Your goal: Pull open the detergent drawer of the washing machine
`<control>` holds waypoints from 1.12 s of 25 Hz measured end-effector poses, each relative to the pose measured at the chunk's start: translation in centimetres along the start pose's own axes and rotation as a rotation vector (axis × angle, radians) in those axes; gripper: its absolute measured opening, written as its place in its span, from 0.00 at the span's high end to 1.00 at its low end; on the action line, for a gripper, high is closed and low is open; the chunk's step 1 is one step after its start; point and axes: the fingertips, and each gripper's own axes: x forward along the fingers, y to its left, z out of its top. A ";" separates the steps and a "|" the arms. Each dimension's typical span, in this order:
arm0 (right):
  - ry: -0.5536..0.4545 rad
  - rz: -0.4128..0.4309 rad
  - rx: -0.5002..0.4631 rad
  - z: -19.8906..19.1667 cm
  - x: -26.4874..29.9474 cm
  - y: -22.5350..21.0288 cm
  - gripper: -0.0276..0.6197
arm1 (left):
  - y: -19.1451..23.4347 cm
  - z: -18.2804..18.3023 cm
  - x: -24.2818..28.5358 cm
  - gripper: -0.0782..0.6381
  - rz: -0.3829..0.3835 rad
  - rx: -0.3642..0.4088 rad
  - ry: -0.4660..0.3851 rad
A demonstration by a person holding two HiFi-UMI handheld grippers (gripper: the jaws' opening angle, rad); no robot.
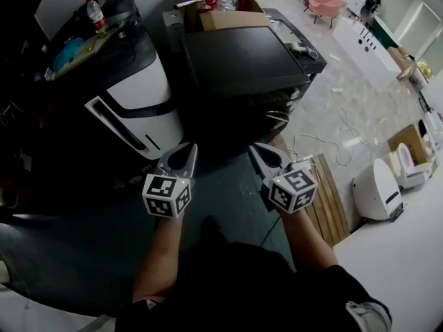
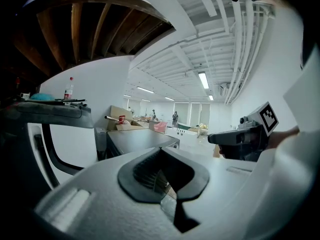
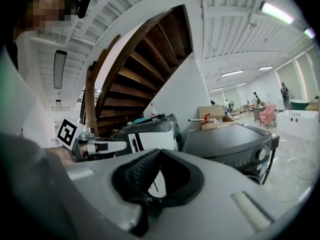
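The dark grey washing machine (image 1: 242, 61) stands ahead of me with its flat lid up, and its control panel and knob (image 1: 299, 93) face right. I cannot pick out the detergent drawer. My left gripper (image 1: 192, 148) and right gripper (image 1: 253, 148) hover side by side just short of the machine, both shut with nothing held. In the left gripper view the shut jaws (image 2: 161, 150) point at the machine (image 2: 140, 140), with the right gripper (image 2: 214, 138) beside them. The right gripper view shows its shut jaws (image 3: 161, 151), the machine (image 3: 230, 139) and the left gripper (image 3: 122, 145).
A white and black appliance (image 1: 131, 95) with a bottle (image 1: 95, 14) on top stands left of the machine. Cardboard boxes (image 1: 225, 5) sit behind it. A wooden pallet (image 1: 325, 199), floor cables (image 1: 339, 144) and a white fixture (image 1: 377, 189) lie to the right. A wooden staircase (image 3: 140, 69) rises overhead.
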 end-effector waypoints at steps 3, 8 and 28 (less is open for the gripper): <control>0.011 -0.003 0.009 0.3 2.3 -0.8 0.95 | 1.7 0.5 1.3 0.88 -0.010 0.004 0.002; 0.034 0.001 0.001 0.3 5.8 -0.9 0.95 | 4.5 1.0 2.5 0.88 -0.031 -0.022 -0.009; 0.091 -0.056 0.013 0.3 11.2 -8.4 0.95 | 9.2 0.6 9.9 0.88 -0.040 -0.059 0.030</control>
